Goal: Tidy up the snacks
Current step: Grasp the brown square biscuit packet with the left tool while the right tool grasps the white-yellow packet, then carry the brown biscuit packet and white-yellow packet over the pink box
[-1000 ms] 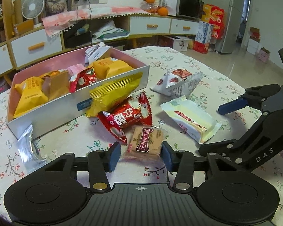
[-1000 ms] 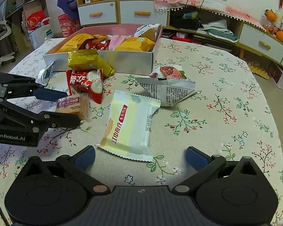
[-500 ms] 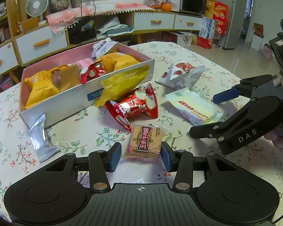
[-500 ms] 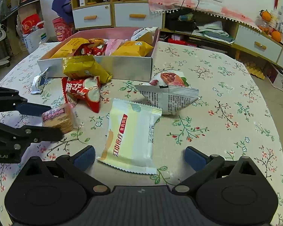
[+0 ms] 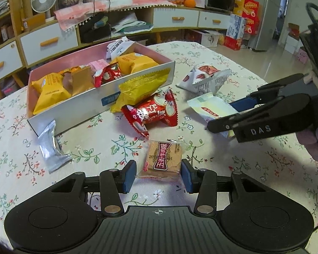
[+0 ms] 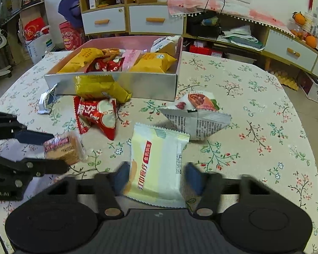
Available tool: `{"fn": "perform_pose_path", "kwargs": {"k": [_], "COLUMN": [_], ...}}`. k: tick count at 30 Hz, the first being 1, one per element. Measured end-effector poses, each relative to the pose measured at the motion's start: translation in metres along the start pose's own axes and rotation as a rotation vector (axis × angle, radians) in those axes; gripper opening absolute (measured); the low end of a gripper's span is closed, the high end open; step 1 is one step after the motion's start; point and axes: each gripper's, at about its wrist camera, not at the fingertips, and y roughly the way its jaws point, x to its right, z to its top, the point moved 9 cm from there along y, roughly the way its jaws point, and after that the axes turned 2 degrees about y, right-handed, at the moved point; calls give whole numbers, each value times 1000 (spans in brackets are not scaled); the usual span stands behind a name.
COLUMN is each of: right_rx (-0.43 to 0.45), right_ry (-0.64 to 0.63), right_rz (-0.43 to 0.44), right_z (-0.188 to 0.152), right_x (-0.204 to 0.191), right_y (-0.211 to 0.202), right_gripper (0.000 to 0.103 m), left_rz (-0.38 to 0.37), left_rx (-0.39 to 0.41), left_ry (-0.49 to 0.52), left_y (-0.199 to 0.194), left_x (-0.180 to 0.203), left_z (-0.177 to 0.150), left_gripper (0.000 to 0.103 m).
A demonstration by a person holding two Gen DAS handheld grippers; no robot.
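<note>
On the flowered tablecloth, near the silver box of snacks, your left gripper is clamped on the brown biscuit packet and holds it clear of the cloth. To its right, the pale yellow wafer pack lies flat between your right gripper's closing jaws. A red packet and a white nut bag lie farther off, before the box.
</note>
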Motion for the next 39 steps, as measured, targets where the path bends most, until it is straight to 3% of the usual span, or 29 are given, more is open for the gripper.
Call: {"fn": "perform_pose_path", "kwargs": {"k": [7,13,14,19,21,22,27,30,31,32,34,37,39], "right_rx": [-31,-8,-2,37,47,53,71,82,82,81,76,59,47], "right_ry": [23,64,71,95,98,99,114,134,141,144,138,125,123], "right_rz": [-41,-38,-36,-17,-11,-9,-8,-4,0,2,4,2,0], "right_z": [5,15,17,29,32,35,46,53,55,56,56,54,52], "right_x": [5,10,10,7,6,5,2,3,3,2,0,-3,-5], "right_y": [-3,-19,-21,-34,-36,-37,-39,-38,-38,-37,-35,-30,-28], "right_gripper": [20,20,20,20,20,20,20,20,20,20,20,20,20], "left_rz": [-12,-33,-39,-46,-49,-47,-29,-40,-33,-22,-15,-55,-43], "left_rx": [4,36,42,78,88,83,51,28,15,3,-7,-51,-87], "left_ry": [-10,-41,-46,-64,-68,-75,-101,-118,-127,-135,-149,-116,-101], "left_y": [-10,-24,-26,-38,-41,-41,-36,-36,-35,-34,-33,-30,-26], "left_x": [-1,-6,-6,-9,-11,-13,-24,-31,-34,-36,-39,-33,-31], "left_z": [3,11,13,23,26,28,29,24,22,20,17,13,9], "left_gripper": [42,41,35,33,12,9,9,18,29,47,69,73,75]}}
